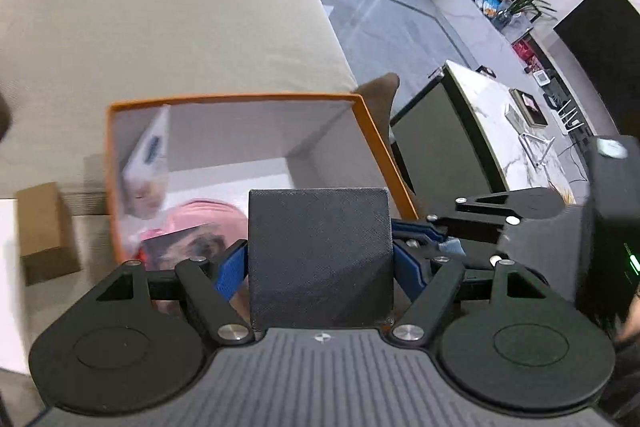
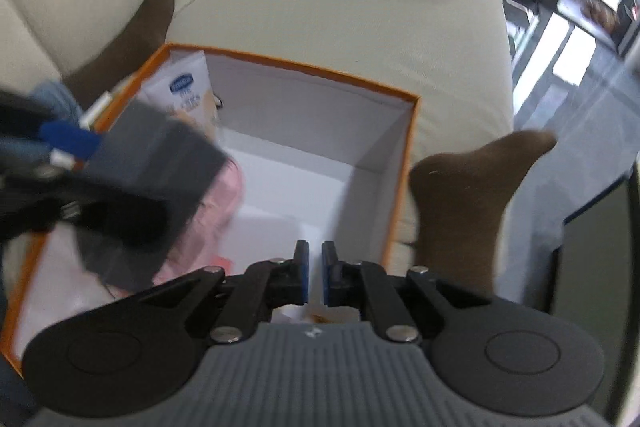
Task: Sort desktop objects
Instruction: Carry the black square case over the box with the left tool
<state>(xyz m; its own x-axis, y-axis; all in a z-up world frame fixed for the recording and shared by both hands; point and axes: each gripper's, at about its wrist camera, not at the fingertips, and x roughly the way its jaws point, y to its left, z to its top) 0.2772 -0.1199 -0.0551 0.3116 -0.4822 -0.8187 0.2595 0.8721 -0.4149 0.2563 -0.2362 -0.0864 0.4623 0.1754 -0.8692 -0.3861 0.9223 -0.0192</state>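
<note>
1. Grippers first: my left gripper (image 1: 320,259) is clamped on a dark grey block (image 1: 320,259), a blue pad (image 1: 232,271) pressing each side.
2. My right gripper (image 2: 315,273) has its pads almost together, a thin slit between them and nothing in it.
3. From the right wrist I see the left gripper (image 2: 72,147) carrying the block (image 2: 160,171) over the left side of the box (image 2: 404,179).
4. The box is orange outside, white inside, open-topped, resting on a beige sofa (image 2: 360,23).
5. Inside it: a white carton (image 2: 188,87) leaning in the far left corner, and something pink (image 2: 224,203) below the block. Its right half is bare white floor.
6. A foot in a brown sock (image 2: 468,195) sits just beside the box's right wall; another (image 2: 136,27) lies behind its far left corner.
7. A small brown box (image 1: 44,231) stands left of the orange box (image 1: 384,143) in the left view.
</note>
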